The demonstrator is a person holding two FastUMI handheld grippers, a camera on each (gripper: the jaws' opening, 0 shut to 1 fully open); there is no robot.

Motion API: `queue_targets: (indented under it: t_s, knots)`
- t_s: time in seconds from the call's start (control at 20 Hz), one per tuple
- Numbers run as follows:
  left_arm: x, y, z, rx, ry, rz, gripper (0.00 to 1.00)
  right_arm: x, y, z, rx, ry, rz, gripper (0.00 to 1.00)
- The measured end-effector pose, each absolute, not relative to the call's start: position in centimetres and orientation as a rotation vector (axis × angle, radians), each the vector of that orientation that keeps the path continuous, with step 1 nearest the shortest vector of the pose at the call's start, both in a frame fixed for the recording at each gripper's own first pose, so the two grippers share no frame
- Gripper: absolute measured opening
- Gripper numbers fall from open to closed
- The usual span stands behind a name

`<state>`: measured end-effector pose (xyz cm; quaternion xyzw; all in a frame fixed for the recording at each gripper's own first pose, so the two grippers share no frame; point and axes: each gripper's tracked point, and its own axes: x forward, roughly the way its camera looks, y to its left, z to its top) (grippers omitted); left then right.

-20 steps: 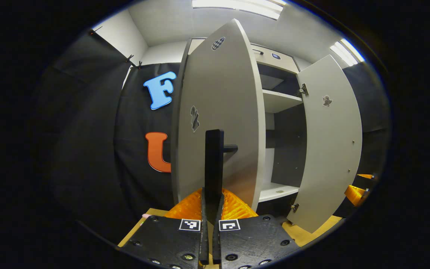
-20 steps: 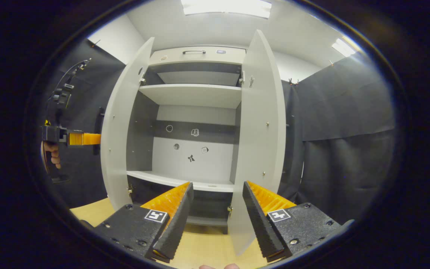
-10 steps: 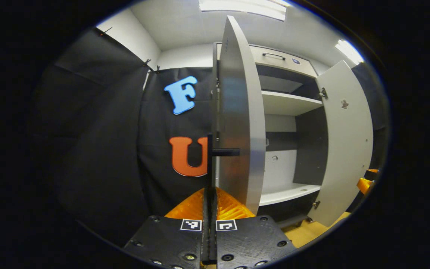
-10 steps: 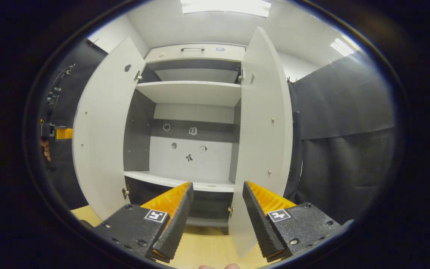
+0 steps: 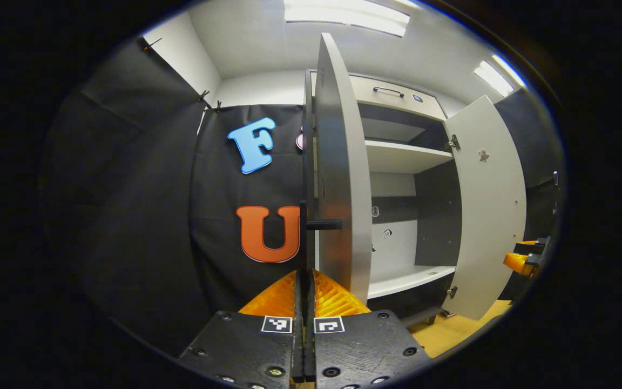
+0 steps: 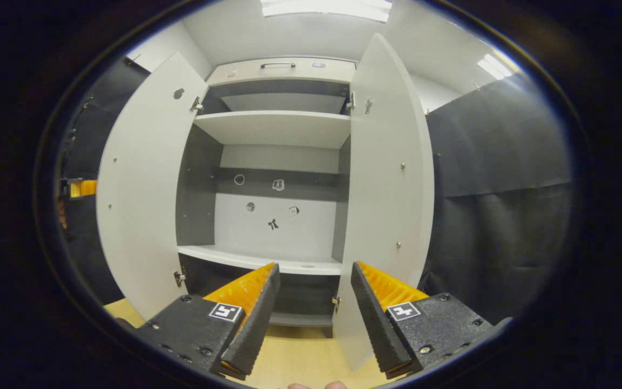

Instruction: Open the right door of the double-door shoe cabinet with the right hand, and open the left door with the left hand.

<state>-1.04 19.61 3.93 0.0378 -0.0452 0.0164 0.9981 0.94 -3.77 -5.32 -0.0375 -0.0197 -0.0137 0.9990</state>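
My left gripper (image 5: 304,302) clenched on left door (image 6: 138,189) handle (image 5: 304,237); my right gripper (image 6: 311,308) released, grasping nothing. Shoe cabinet (image 6: 281,70) ahead: two doors swung open, right door (image 6: 386,189) included, two shelves visible.

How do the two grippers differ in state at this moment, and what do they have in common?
The left gripper is shut on the left door's handle; the right gripper hangs open, holding nothing. The left gripper sits right at the left door; the right gripper stands back from the right door, facing the shelves. Both point toward the cabinet, whose doors stand open.
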Motion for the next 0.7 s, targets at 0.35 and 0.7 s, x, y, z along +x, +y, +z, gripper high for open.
queue_targets:
  t_s: [0.35, 0.7]
  knots:
    - [-1.6, 8.5, 1.9, 0.008, -0.120, -0.048, 0.00, 0.0, -4.1, -4.8, -0.091, -0.019, -0.016, 0.84]
    - [1.9, 1.4, -5.0, 0.036, 0.015, -0.100, 0.07, -1.5, -4.0, -4.6, -0.060, -0.026, 0.010, 0.84]
